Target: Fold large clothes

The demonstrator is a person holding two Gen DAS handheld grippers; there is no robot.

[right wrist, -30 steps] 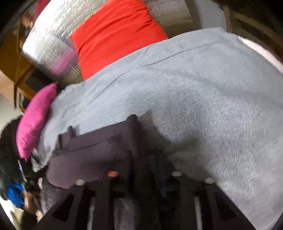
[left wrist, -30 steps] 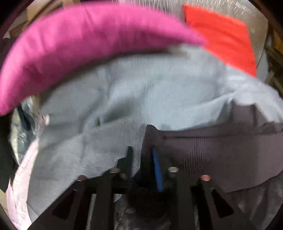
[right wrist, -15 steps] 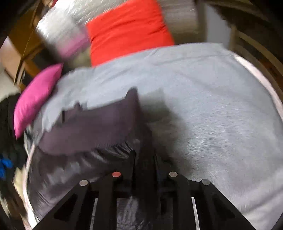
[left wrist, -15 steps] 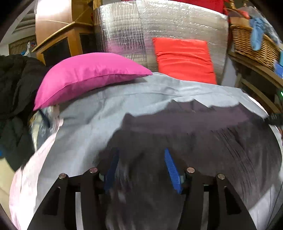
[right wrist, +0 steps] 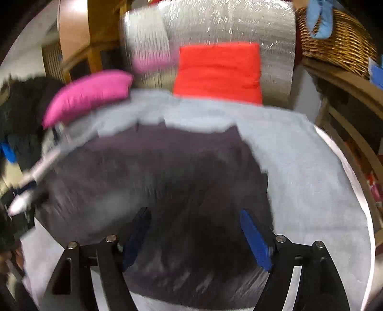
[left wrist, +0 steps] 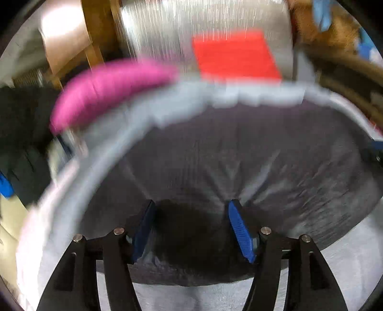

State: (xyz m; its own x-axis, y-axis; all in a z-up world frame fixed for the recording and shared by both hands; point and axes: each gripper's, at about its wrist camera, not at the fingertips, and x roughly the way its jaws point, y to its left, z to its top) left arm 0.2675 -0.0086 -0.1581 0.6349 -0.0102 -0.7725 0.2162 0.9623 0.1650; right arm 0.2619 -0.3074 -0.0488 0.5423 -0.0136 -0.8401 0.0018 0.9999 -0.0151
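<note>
A dark grey knitted garment (left wrist: 251, 167) was seen spread flat over a pale grey cloth (right wrist: 311, 172) that covered the surface below, and both views were smeared by motion. In the left wrist view the left tool (left wrist: 190, 224) was held above the near part of the garment, its blue pads (left wrist: 239, 229) set well apart; its jaws had just been opening, and dark fabric lay in the gap below them without being pinched. In the right wrist view the right tool (right wrist: 195, 232) was likewise found spread wide over the garment's near edge, its jaws having just been opening after a brief closing, and nothing was gripped between its blue pads (right wrist: 255, 239). A magenta cushion (right wrist: 88, 95) was seen at the far left of the grey cloth, and a red cushion (right wrist: 219, 71) was leaned against a silver quilted backrest (right wrist: 229, 26) behind it. A wicker basket (right wrist: 335, 40) with a light blue cloth (right wrist: 319, 19) hung over its rim was seen at upper right, on wooden shelving. Dark clothing (right wrist: 21, 105) was heaped at the left edge.
</note>
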